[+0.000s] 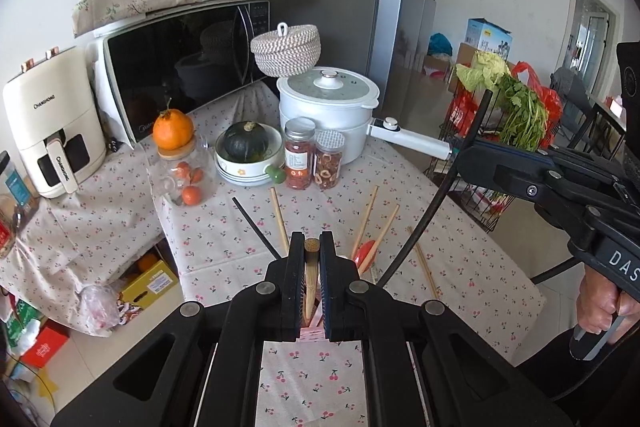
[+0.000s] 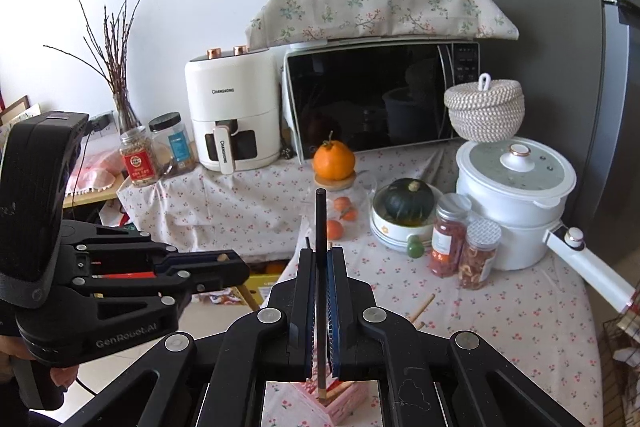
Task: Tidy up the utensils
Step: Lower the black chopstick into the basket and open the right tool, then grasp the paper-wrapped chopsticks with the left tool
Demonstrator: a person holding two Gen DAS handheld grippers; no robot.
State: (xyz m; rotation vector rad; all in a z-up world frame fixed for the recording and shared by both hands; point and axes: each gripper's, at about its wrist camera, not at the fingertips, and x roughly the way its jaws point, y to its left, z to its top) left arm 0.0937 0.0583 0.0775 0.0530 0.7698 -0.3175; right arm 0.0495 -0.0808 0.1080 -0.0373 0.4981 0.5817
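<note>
My left gripper (image 1: 312, 237) is shut on a bamboo chopstick (image 1: 310, 279), held upright over the cherry-print table (image 1: 480, 267). My right gripper (image 2: 320, 251) is shut on a black chopstick (image 2: 320, 219), also upright; in the left wrist view this gripper (image 1: 464, 155) and its black stick (image 1: 424, 223) cross the right side. A pink cherry-print holder (image 2: 340, 399) shows just under the right gripper's fingers. On the cloth lie another black chopstick (image 1: 258, 227), several wooden chopsticks (image 1: 279, 219) and a red spoon (image 1: 366, 253). The left gripper (image 2: 240, 263) also appears at the left of the right wrist view.
At the back of the table stand a white pot (image 1: 328, 107) with a long handle, two spice jars (image 1: 298, 155), a bowl holding a dark squash (image 1: 245, 151) and a glass jar topped by an orange (image 1: 173, 129). A microwave (image 1: 180, 67), an air fryer (image 1: 52, 123) and a wire basket of greens (image 1: 504, 131) surround it.
</note>
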